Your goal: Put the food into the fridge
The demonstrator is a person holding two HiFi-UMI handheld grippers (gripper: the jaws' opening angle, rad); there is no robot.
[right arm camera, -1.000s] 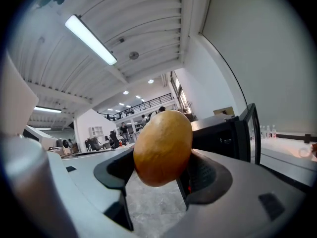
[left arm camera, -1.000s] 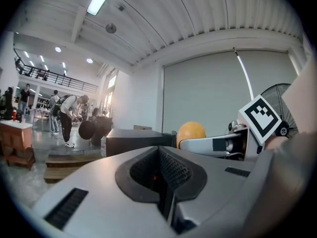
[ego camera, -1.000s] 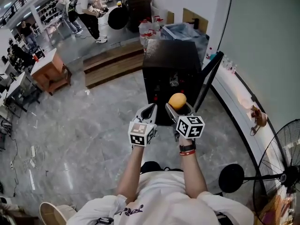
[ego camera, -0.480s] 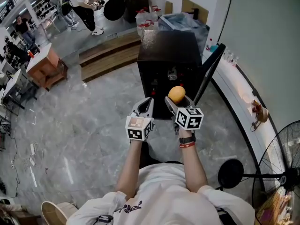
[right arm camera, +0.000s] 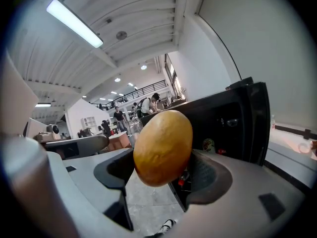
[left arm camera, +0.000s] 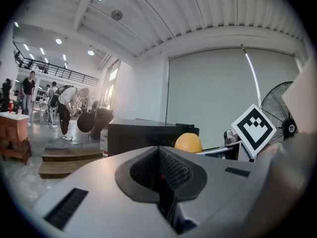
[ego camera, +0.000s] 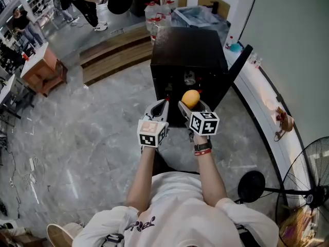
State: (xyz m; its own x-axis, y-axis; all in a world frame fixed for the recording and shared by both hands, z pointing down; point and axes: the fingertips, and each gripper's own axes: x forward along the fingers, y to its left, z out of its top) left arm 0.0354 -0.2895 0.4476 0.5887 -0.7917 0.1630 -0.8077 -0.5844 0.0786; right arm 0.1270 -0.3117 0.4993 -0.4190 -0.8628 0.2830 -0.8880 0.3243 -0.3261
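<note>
Right gripper view, right gripper (right arm camera: 163, 175) clamped on round orange food (right arm camera: 162, 145) (fridge (right arm camera: 220, 115) open ahead), left gripper (left arm camera: 161, 171) closed

We see a small black fridge (ego camera: 187, 48) with a glossy, speckled top; a round orange-yellow food item (right arm camera: 162, 148), its skin matt and finely dimpled; the right gripper (ego camera: 192, 103) of smooth matt grey plastic with ribbed black pads (right arm camera: 210, 177); a polished grey stone floor (ego camera: 92, 133).
</note>
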